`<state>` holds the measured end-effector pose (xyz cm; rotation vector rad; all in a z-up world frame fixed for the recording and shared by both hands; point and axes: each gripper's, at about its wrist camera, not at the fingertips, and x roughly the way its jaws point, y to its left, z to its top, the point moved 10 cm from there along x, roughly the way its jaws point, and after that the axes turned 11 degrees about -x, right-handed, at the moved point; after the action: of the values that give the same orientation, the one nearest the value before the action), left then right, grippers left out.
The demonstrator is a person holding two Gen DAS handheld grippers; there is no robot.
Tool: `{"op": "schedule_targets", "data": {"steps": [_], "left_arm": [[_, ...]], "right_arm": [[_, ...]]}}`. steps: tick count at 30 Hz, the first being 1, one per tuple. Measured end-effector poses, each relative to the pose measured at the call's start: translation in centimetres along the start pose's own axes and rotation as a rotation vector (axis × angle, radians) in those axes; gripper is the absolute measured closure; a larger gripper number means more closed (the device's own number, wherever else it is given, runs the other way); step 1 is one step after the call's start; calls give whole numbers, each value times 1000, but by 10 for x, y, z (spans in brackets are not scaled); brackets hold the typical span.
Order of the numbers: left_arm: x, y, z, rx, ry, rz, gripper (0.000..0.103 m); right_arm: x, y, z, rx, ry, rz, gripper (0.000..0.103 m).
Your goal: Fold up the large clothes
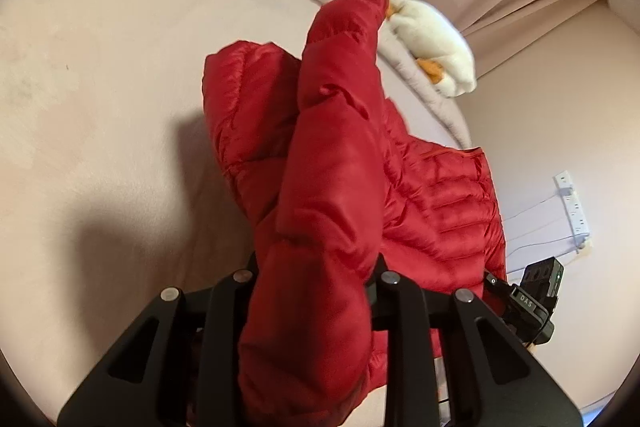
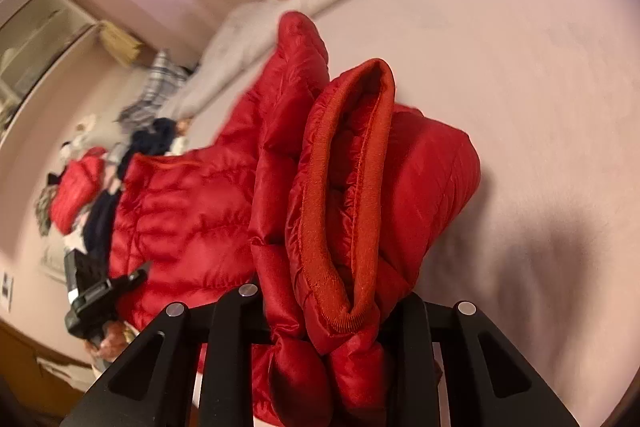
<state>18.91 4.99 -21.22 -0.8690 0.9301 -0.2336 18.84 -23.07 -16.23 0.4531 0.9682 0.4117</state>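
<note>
Clamping down on puffy fabric, the left gripper has a fat roll of the red quilted down jacket bunched between its black fingers, looks like a sleeve, since it runs away toward 12 o'clock and ends up near the white plush duck with orange feet at the bed's far edge. The right gripper is pinched shut too, on a wad of the same red quilted down jacket with a ribbed orange-red cuff or hem band folded over right above the jaws.

Best guess at why both grab at once: each takes one side of the garment so it can be lifted and laid over itself in a single fold. The bulk of the jacket lies on the pale pink bedsheet, spreading toward 3 o'clock from the left camera and toward 9 o'clock from the right one, so it sits between the two tools.

Both grippers tilt downward toward the mattress. A heap of other clothes, one red piece among them, sits at 9 o'clock in the right view. Each camera catches the other tool at its edge.
</note>
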Motion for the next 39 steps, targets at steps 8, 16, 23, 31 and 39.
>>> {"op": "schedule_targets", "data": {"steps": [8, 16, 23, 31, 39], "left_arm": [[-42, -23, -8, 57, -55, -33, 77], [-57, -43, 0, 88, -114, -57, 77], [-67, -64, 26, 139, -196, -92, 77], [-56, -76, 63, 213, -290, -68, 77], [10, -19, 65, 168, -208, 69, 77]], "right_arm": [[-36, 51, 11, -109, -86, 81, 76], [-49, 47, 20, -119, -124, 100, 76], [-65, 53, 43, -183, -203, 99, 76], [-58, 51, 75, -235, -283, 48, 76], [-2, 9, 67, -176, -197, -29, 76]]}}
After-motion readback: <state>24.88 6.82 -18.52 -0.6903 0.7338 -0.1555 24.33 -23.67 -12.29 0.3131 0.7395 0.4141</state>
